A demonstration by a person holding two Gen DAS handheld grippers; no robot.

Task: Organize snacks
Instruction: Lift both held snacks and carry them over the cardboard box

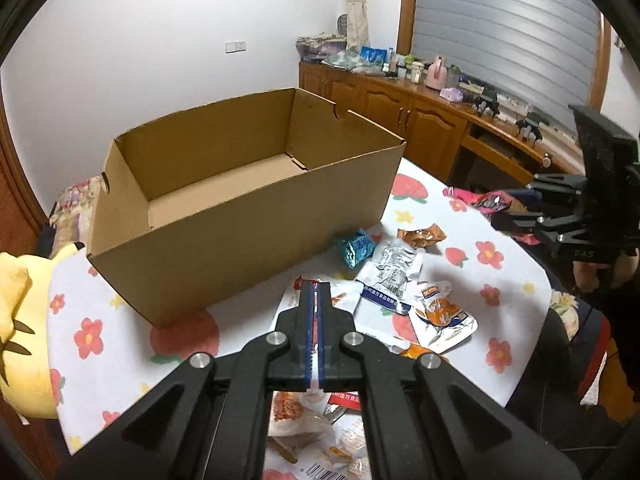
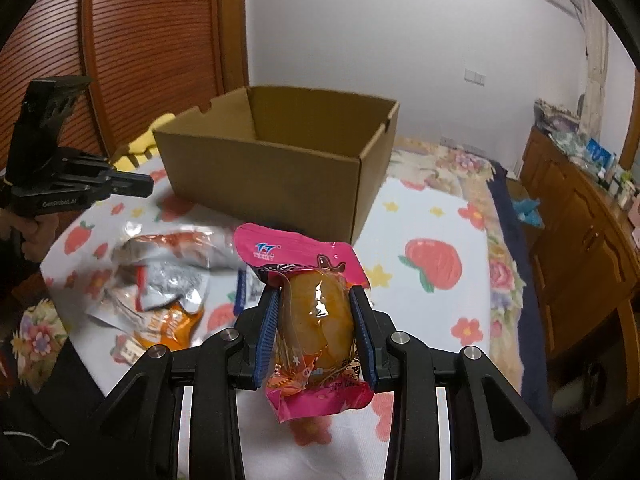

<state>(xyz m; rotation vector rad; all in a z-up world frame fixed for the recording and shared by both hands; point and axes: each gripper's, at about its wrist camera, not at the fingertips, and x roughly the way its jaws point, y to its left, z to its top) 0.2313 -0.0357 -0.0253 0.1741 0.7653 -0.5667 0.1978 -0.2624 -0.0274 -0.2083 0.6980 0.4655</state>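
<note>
Snacks (image 1: pixel 400 280) lie scattered on the flowered bench (image 1: pixel 500 280), between its near edge and the open box (image 1: pixel 240 184) that stands toward the far side; as far as I can see into it, the box holds nothing yet. One of them, a pink packet (image 2: pixel 316 312) with an orange bun-like thing inside, I have in my right gripper (image 2: pixel 316 320), clear of the cloth and short of the box's near wall.

What worries me from here: the packet is slick film around a soft round filling, and the right fingers (image 2: pixel 267 320) only pinch its middle. A quick swing toward the box could let it squirm out and drop among the loose packets. Squeezing harder, I judge, would crush the filling. The box looks light and unweighted, so clipping its rim with the packet or the fingers could shove it across the bench. My left gripper (image 1: pixel 316 320) hangs over the heap near the box's front wall, and the two hands could cross paths if I reach with both at once.

The right fingers stand partly open, their blue pads pressed on both sides of the pink packet, which bulges between them. The left fingers (image 1: pixel 306 320) are fully closed, pad against pad. A thin white strip shows along the seam between them, but I cannot tell whether it is film caught there or part of the pad; nothing hangs from them that I can see.
</note>
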